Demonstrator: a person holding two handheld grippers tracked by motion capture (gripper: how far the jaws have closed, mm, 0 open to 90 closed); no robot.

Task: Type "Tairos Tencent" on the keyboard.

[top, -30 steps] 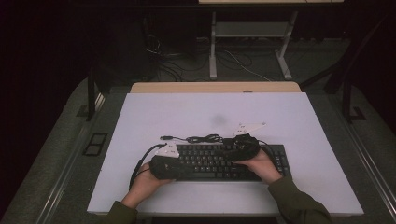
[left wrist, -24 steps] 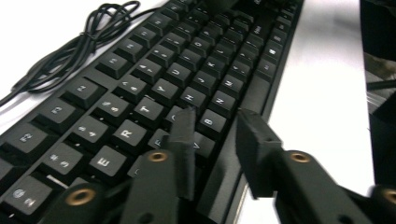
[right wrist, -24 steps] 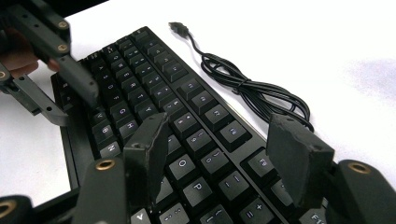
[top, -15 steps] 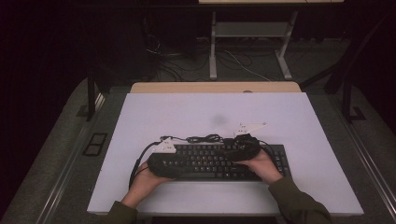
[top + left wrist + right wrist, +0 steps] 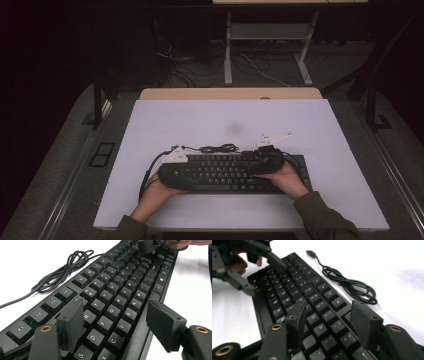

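The keyboard [image 5: 117, 293] looks like black plastic, its keycaps matt with pale printed legends and a faint sheen along their edges. Its cable [image 5: 57, 272] is thin, smooth and slightly glossy, bundled in loops. The table [image 5: 200, 125] has a plain white, smooth, matt top with a pale wood-coloured strip along its far edge. The left gripper [image 5: 117, 322] and the right gripper [image 5: 329, 322] carry dark matt pads with a rough, foam-like grain, on black plastic arms set with shiny brass-coloured metal rivets
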